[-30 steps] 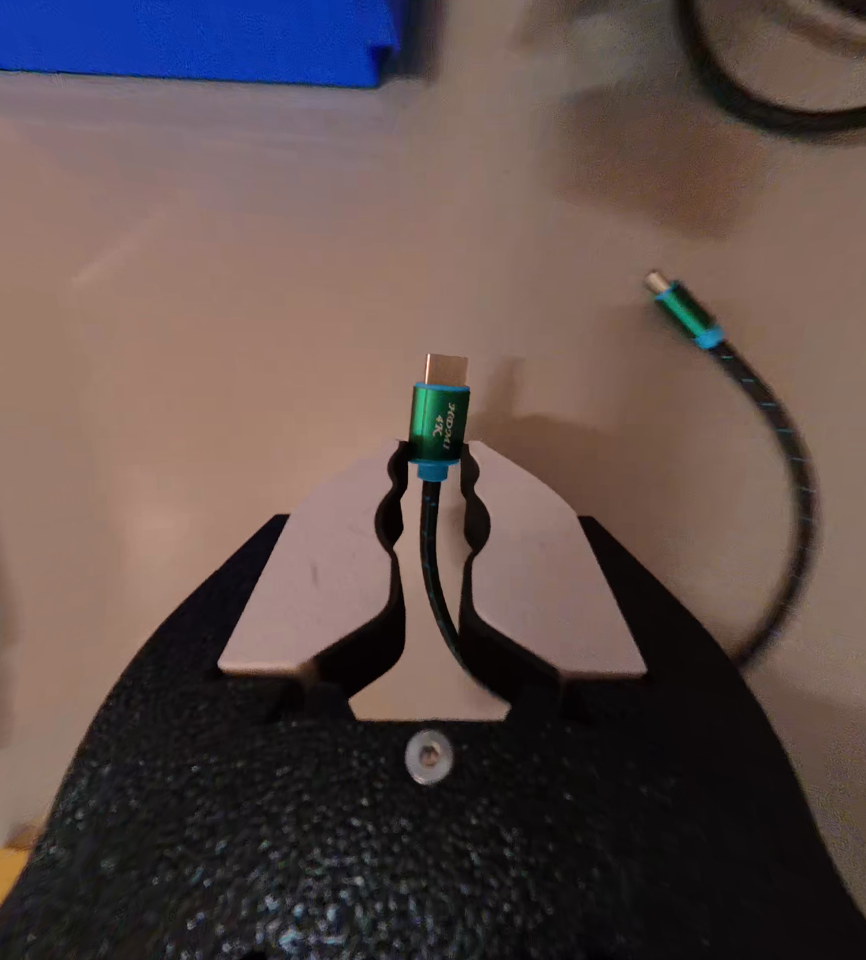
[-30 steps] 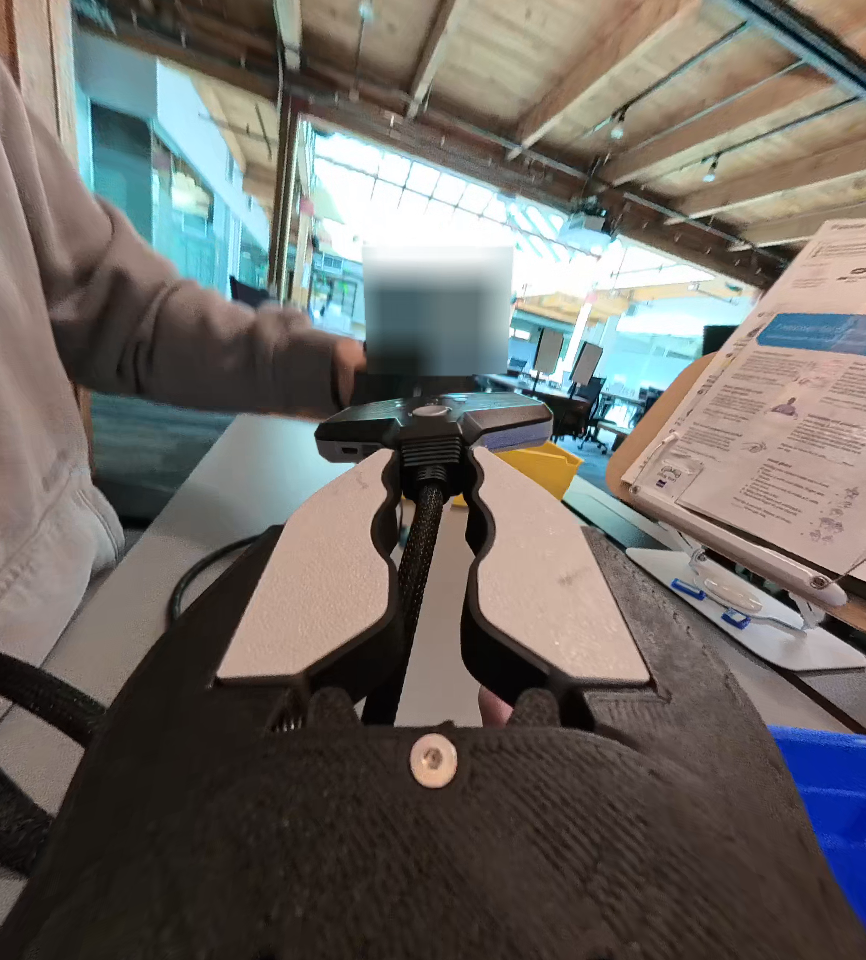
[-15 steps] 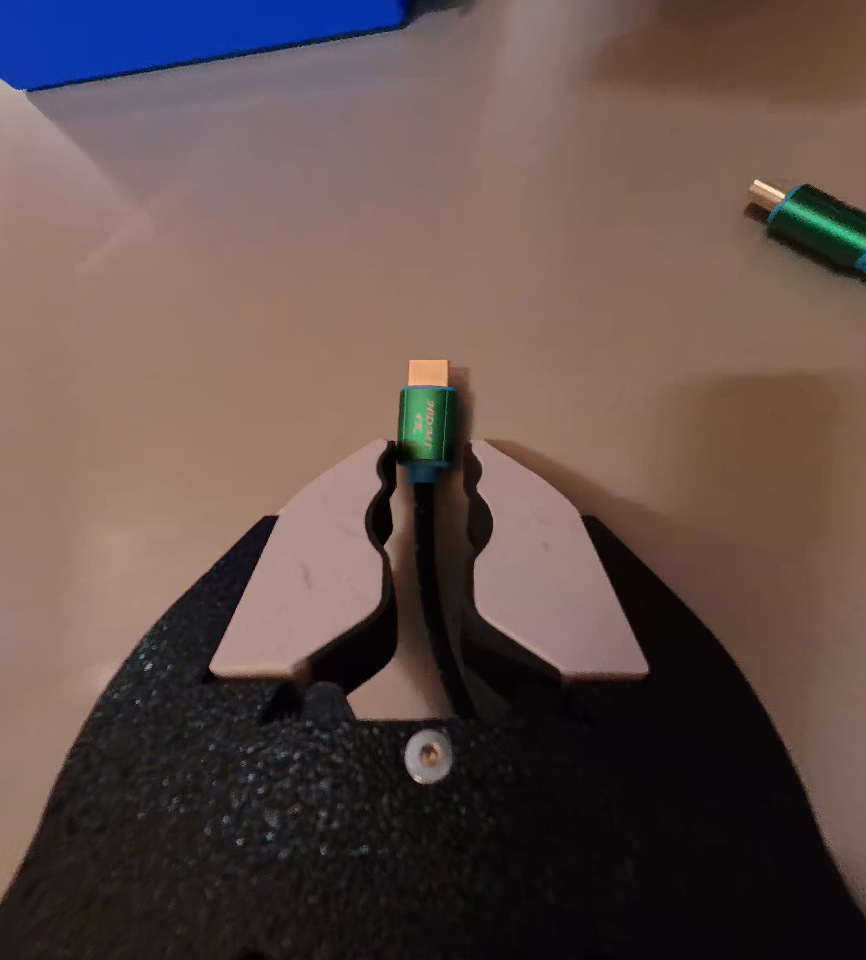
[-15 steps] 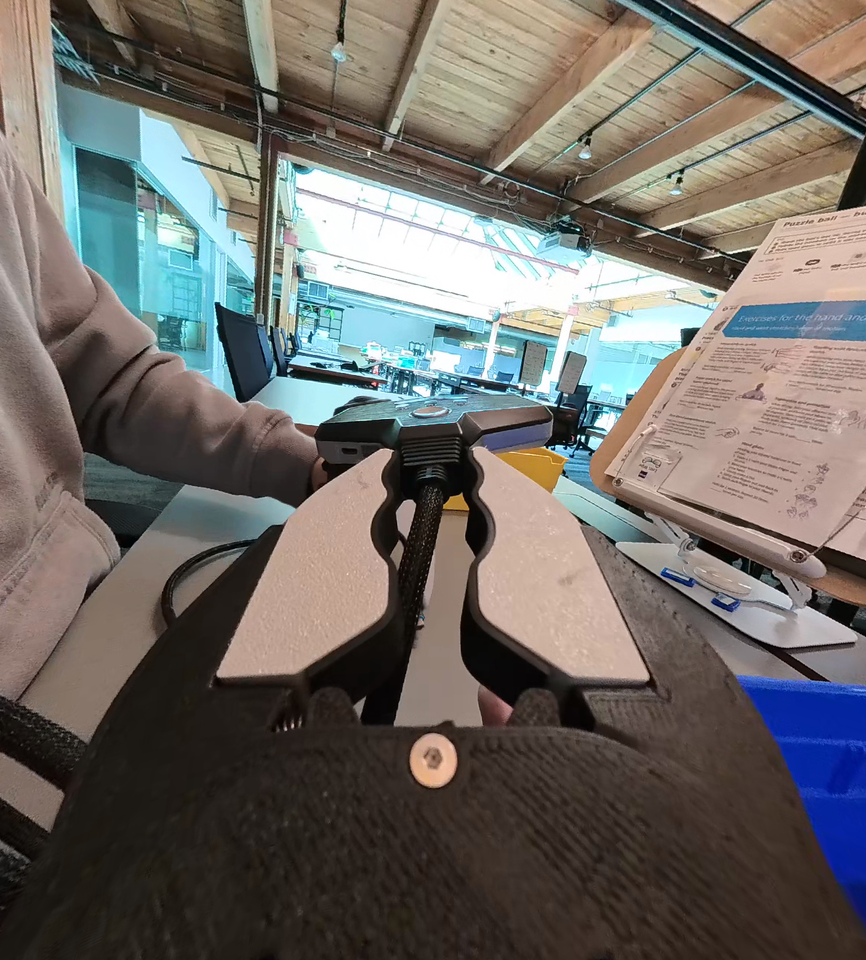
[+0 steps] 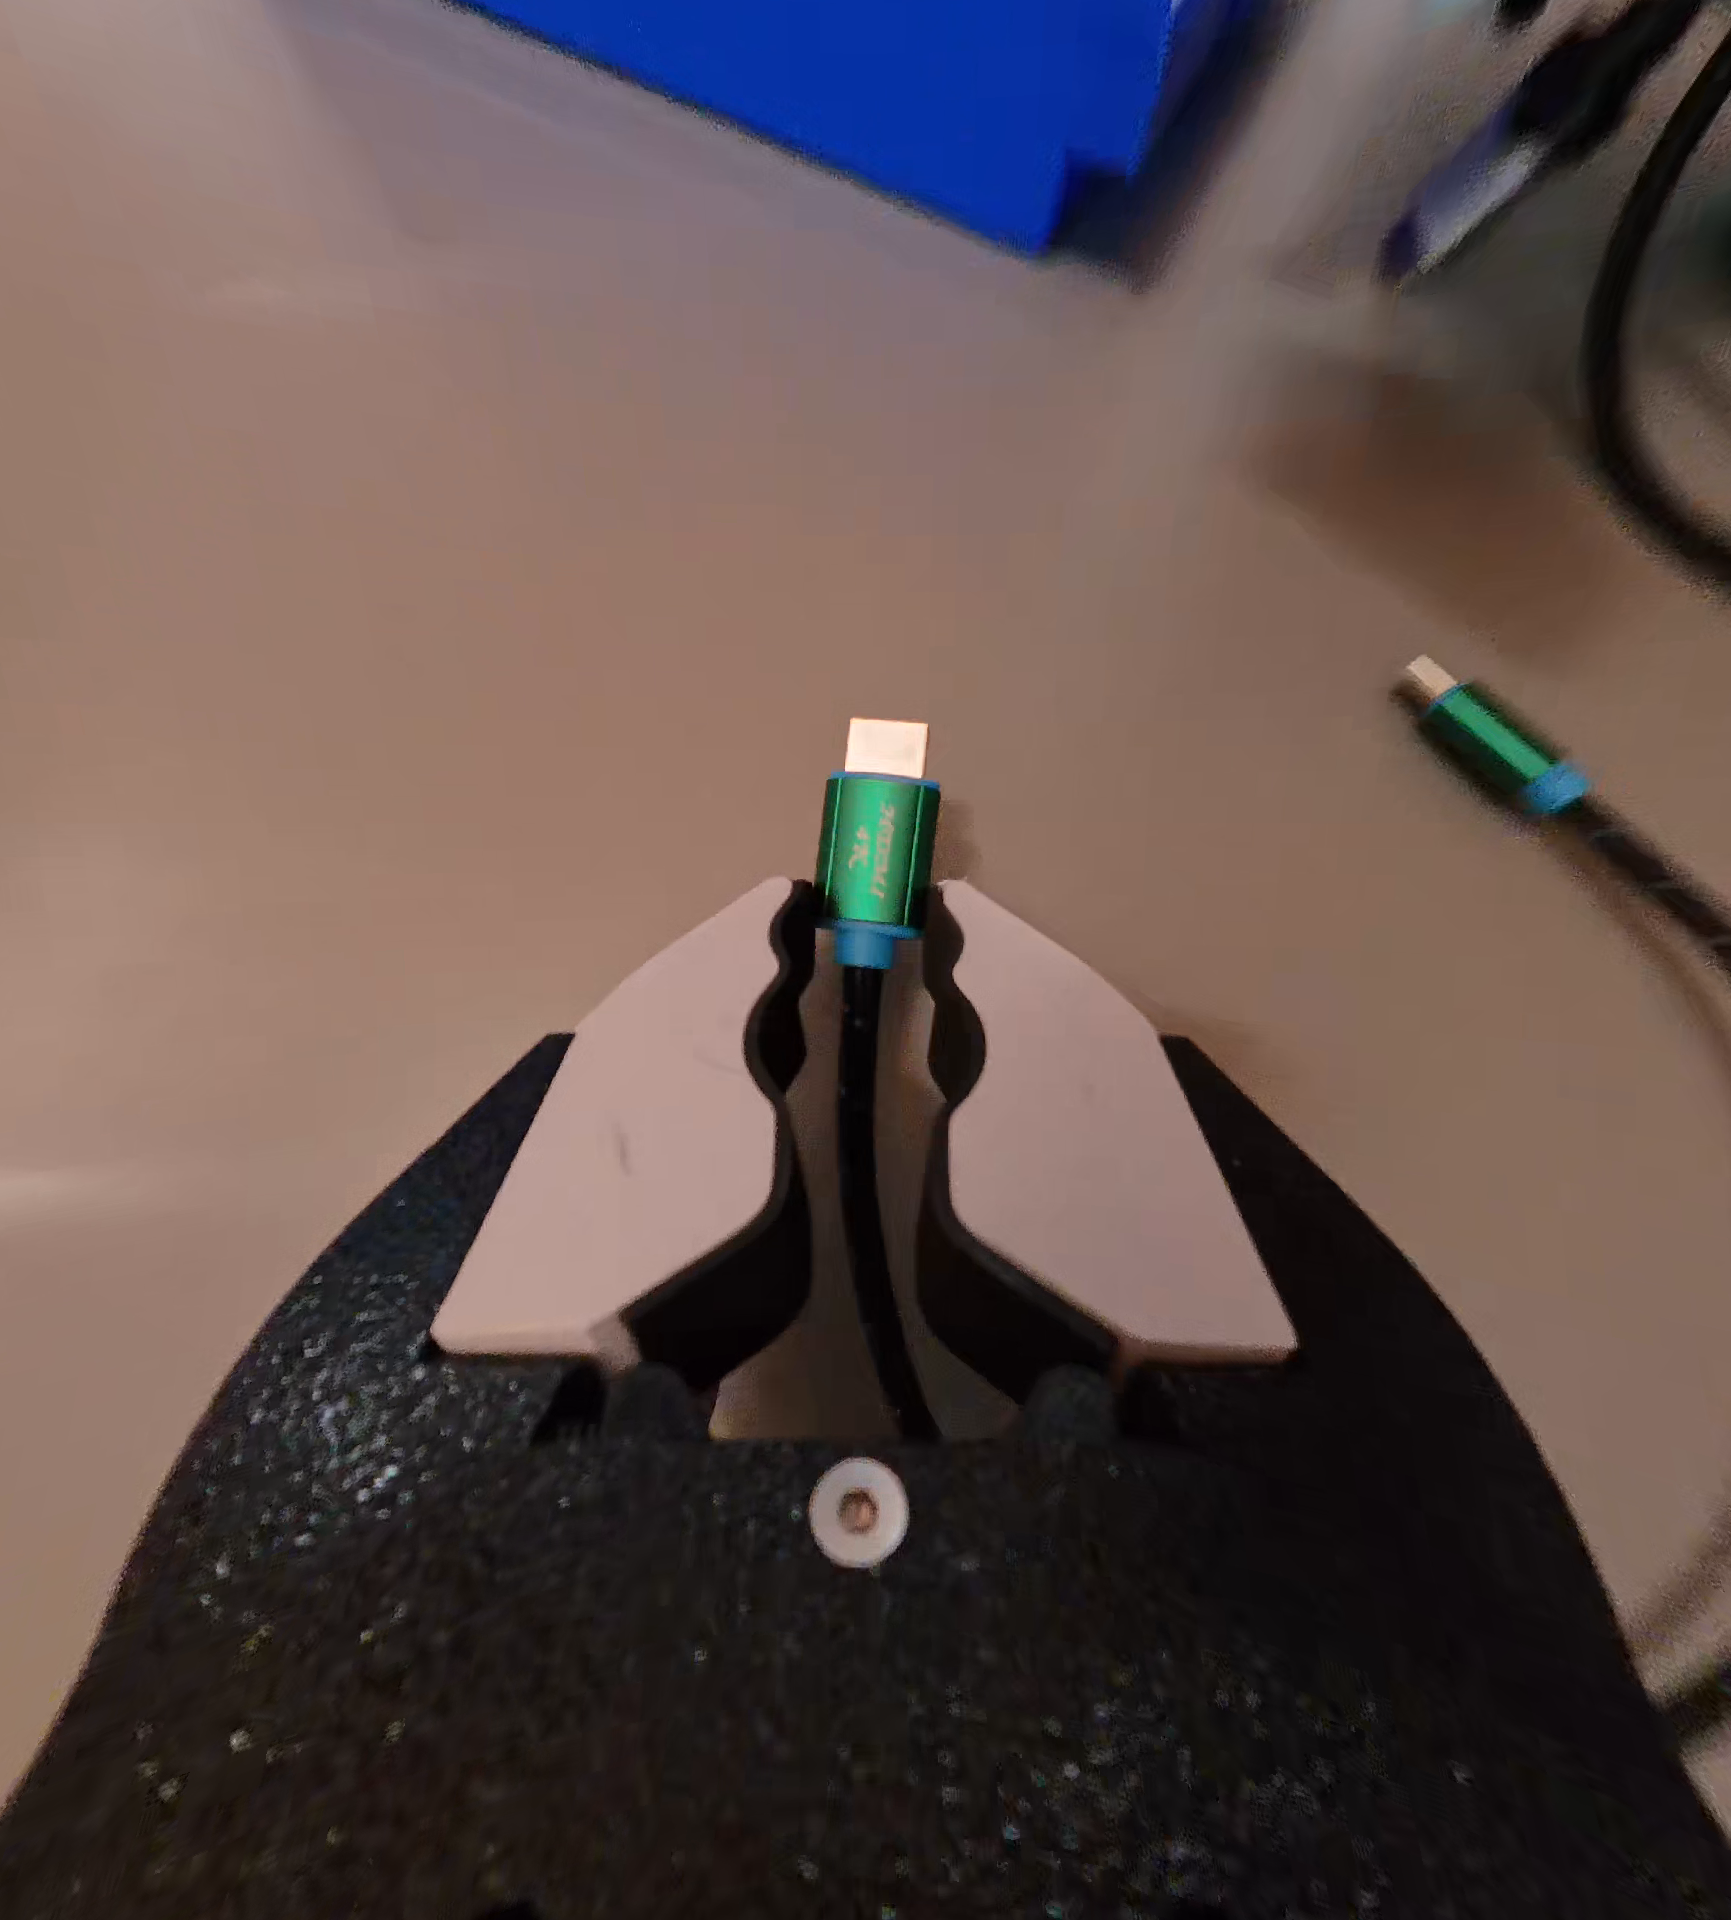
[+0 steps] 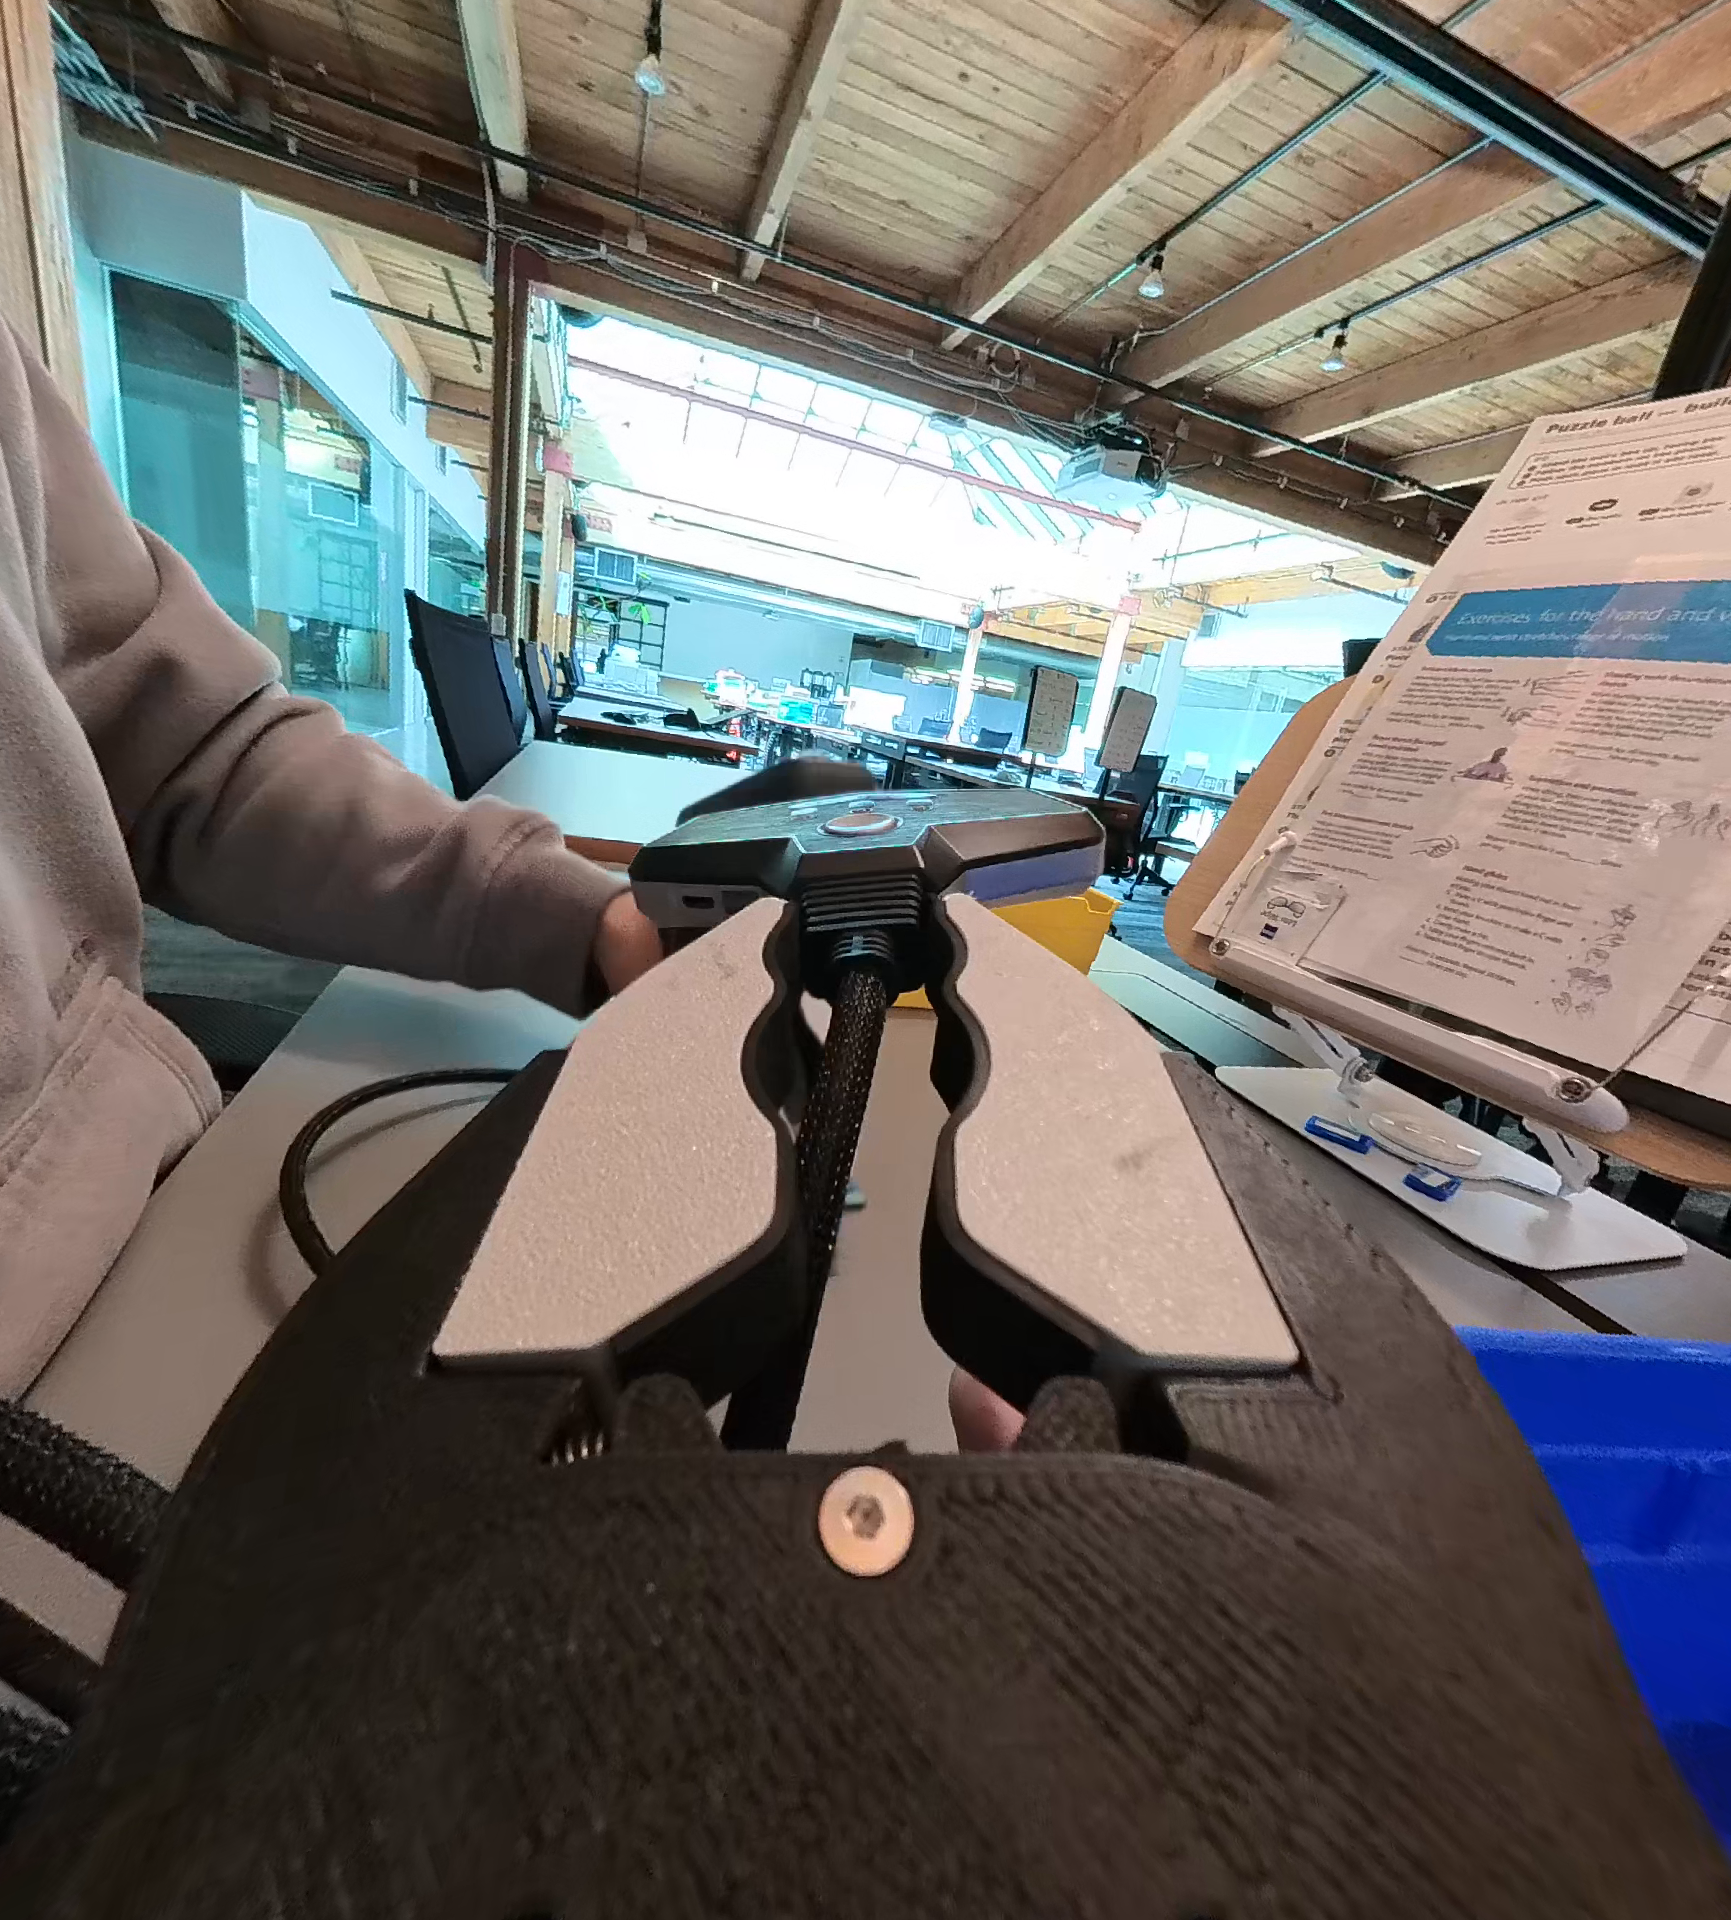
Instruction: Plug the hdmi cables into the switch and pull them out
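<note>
In the left wrist view my left gripper [image 5: 869, 906] is shut on a green HDMI plug [image 5: 875, 850] with a gold tip, held above the beige table [image 5: 321, 623]. Its black braided cable runs back between the fingers. A second green HDMI plug [image 5: 1495, 746] lies on the table to the right with its cable curving away. In the right wrist view my right gripper [image 6: 861, 925] is shut on the ribbed neck of the black HDMI switch [image 6: 871, 842], held up in the air, its braided cable [image 6: 840, 1091] hanging down between the fingers.
A blue bin [image 5: 892, 94] stands at the table's far side and shows at the lower right [image 6: 1692, 1538]. Black cables [image 5: 1692, 312] lie at the far right. A person's grey sleeve [image 6: 165, 779] reaches across on the left. A document stand [image 6: 1567, 831] is on the right, a yellow bin [image 6: 1037, 925] behind the switch.
The left gripper has swung with its plug, so the blue bin and black cables come into view and the loose plug sits lower right. The right gripper holds the switch almost still.
</note>
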Available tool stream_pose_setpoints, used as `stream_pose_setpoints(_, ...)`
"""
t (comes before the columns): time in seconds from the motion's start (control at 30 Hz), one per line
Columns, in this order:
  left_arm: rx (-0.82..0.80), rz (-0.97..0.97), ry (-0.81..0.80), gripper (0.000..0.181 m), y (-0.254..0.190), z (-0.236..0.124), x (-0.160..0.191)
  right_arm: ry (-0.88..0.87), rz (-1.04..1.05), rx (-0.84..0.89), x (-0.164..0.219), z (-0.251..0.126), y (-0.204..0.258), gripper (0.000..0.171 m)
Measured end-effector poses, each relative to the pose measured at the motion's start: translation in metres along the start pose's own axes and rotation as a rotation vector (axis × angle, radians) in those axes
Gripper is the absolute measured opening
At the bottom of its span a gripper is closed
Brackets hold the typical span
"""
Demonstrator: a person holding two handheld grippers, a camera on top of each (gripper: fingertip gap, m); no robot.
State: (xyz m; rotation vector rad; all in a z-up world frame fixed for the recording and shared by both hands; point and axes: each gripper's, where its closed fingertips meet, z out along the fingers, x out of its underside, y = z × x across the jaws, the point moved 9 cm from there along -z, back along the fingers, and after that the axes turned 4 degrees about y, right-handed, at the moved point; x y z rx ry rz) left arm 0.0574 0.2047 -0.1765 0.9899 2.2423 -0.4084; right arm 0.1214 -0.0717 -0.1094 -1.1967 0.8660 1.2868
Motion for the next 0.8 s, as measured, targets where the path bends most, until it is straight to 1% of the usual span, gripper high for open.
stream_pose_setpoints(0.1,0.095,-0.081,-0.041,0.02,0.003,-0.028,-0.021,0.004,0.002,0.004,0.0,0.0,-0.001,0.023)
stream_pose_setpoints(0.17,0.144,-0.078,-0.017,0.02,0.0,-0.048,-0.038,0.002,0.016,-0.005,0.001,0.0,-0.001,0.023)
stream_pose_setpoints(0.27,0.201,-0.023,0.059,0.02,-0.01,-0.074,-0.065,0.002,0.032,-0.022,0.002,0.002,-0.001,0.022)
stream_pose_setpoints(0.37,0.217,0.084,0.173,0.02,-0.025,-0.092,-0.092,0.003,0.049,-0.038,0.003,0.003,0.0,0.022)
stream_pose_setpoints(0.47,0.197,0.223,0.272,0.02,-0.04,-0.1,-0.115,-0.006,0.056,-0.053,0.002,0.004,0.001,0.022)
stream_pose_setpoints(0.57,0.166,0.333,0.344,0.02,-0.052,-0.099,-0.132,-0.034,0.071,-0.069,0.001,0.003,0.001,0.022)
stream_pose_setpoints(0.67,0.158,0.394,0.374,0.02,-0.061,-0.097,-0.142,-0.076,0.092,-0.088,-0.001,0.002,0.002,0.022)
stream_pose_setpoints(0.8,0.145,0.418,0.36,0.02,-0.067,-0.099,-0.15,-0.106,0.113,-0.102,-0.001,0.001,0.001,0.022)
